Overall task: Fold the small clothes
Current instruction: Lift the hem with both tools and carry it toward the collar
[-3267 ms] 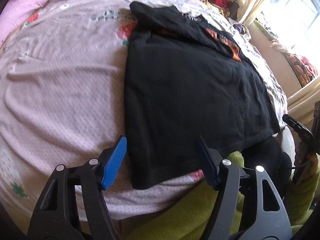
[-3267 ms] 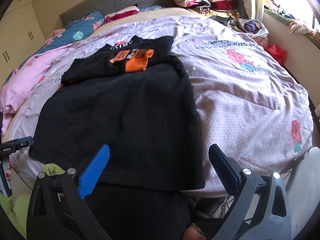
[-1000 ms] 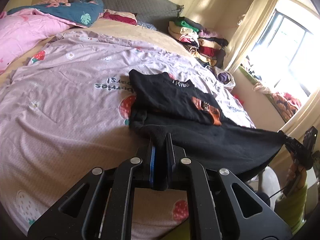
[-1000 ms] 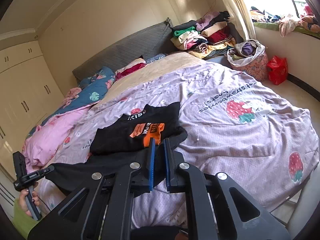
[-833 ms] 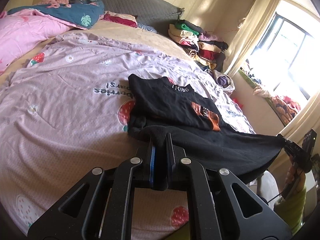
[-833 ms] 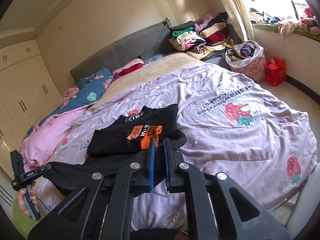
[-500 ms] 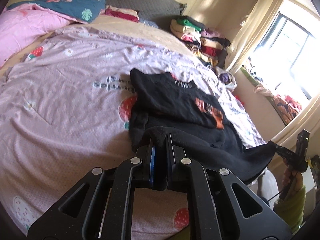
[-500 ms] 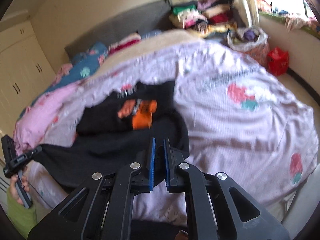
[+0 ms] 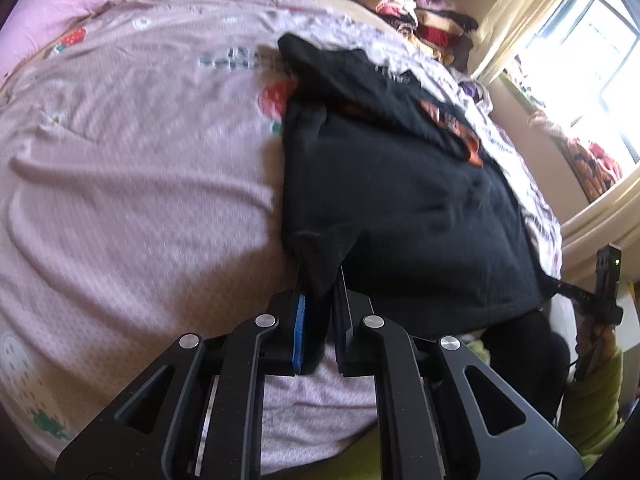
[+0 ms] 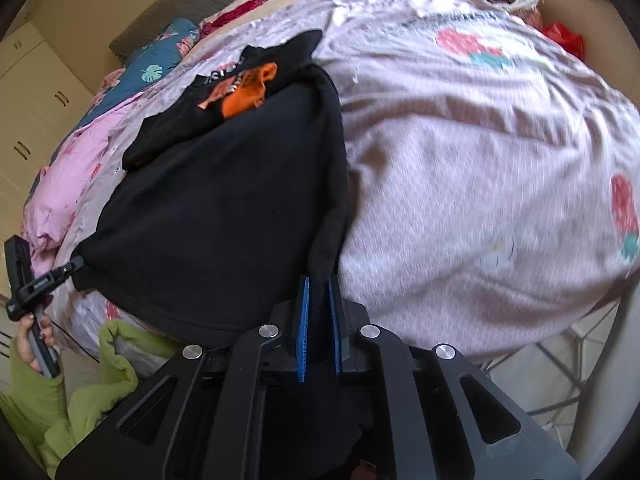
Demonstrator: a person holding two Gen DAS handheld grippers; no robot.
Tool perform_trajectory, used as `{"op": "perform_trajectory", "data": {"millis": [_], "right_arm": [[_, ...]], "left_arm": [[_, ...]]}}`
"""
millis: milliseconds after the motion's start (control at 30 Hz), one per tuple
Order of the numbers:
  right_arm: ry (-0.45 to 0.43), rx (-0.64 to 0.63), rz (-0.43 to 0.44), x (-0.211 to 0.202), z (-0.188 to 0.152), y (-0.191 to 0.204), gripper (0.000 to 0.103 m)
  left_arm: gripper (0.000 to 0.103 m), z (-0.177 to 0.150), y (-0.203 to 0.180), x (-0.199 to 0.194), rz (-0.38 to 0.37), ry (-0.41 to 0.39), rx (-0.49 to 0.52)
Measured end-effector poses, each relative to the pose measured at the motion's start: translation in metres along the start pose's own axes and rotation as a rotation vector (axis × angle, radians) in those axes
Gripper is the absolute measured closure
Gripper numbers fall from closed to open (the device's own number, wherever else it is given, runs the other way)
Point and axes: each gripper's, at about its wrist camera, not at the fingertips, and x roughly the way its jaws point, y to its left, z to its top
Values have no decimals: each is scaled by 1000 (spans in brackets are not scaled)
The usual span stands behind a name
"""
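A large black garment (image 9: pixel 400 208) (image 10: pixel 224 208) lies spread on the lilac duvet. Its near edge hangs over the bed's side. My left gripper (image 9: pixel 319 280) is shut on the garment's near left corner, cloth bunched between the blue pads. My right gripper (image 10: pixel 319 282) holds the near right corner; its jaws are opening and the cloth is still pinched between them. Each gripper also shows at the edge of the other's view, the right gripper (image 9: pixel 600 292) and the left gripper (image 10: pixel 36 280). A folded black T-shirt with an orange print (image 9: pixel 360 80) (image 10: pixel 240 92) lies just beyond the garment.
The lilac strawberry duvet (image 9: pixel 140 168) (image 10: pixel 480 152) covers the bed. A pink blanket (image 10: pixel 64 176) lies at its left. Stacked clothes (image 9: pixel 416 12) sit by the headboard near the window (image 9: pixel 580 60). A green sleeve (image 10: pixel 60 412) is at the bed's near side.
Both grippers have sunk and tipped downward with the garment's corners. The garment, stretched in the air before, now rests flat on the duvet. The right pads stand slightly wider apart.
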Motion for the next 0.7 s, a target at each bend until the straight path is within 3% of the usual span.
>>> {"op": "perform_trajectory", "data": {"millis": [100,233,300,433,500,533,567,700], "right_arm": [[25,-3,7,3,-7,-2,90],[47,4,17,5,-13,-6,82],[57,5,19,8,-15,-8,73],[59,1,35,10,-17,-9,73],[47,-30,47,6,-17,-3,92],[35,-51,42,2,-18,1,92],[16,-77,39,-2,-17,6,93],[-90,-96,91,-28,-7,15,94]], "left_arm": [[95,-5,0,4,1,18,8],[79,-12,-1,10,21,53,39],[78,-15,1,13,19,65,37],[76,-16,3,15,10,55,36],[78,-14,2,15,11,49,39],[90,-13,1,15,8,48,42],[96,-13,-1,14,-1,50,46],[98,-8,-4,5,-24,29,50]]}}
